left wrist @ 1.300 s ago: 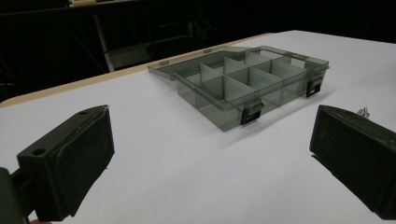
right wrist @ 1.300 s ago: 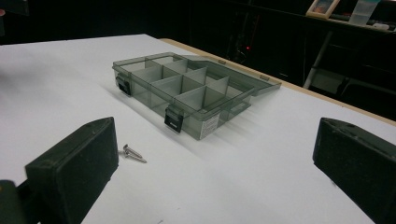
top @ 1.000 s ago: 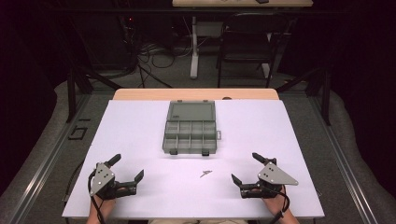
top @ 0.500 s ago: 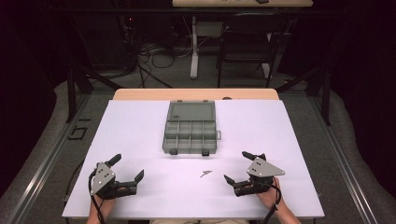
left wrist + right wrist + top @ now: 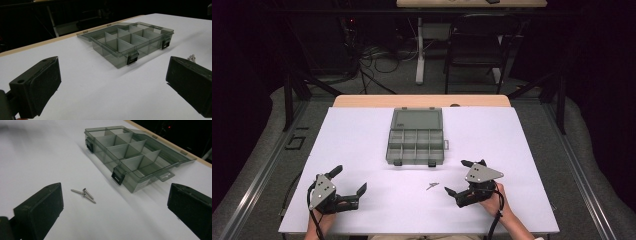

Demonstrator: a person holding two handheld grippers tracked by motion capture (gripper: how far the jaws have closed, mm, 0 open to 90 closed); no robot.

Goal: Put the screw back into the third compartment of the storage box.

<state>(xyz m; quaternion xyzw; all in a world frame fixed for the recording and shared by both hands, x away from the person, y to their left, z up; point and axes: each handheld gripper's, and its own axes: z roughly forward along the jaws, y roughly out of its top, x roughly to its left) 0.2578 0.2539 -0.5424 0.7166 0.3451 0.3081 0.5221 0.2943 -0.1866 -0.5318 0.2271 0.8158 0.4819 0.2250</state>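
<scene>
With my right tool (image 5: 453, 177) spread wide, the screws (image 5: 83, 194) at its ten o'clock could skitter off the slick tabletop (image 5: 362, 145) if I close crookedly.

Right gripper (image 5: 458, 177), jaws spread, near the screws (image 5: 431, 186) below the open organizer box (image 5: 416, 136)

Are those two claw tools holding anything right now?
No. The left gripper and right gripper are both open and hold nothing; the screws lie loose on the table near the right one.

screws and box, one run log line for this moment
right claw: open, near screws | left claw: open, idle | organizer box: lid open, compartments look empty | screws: on table, untouched
</scene>
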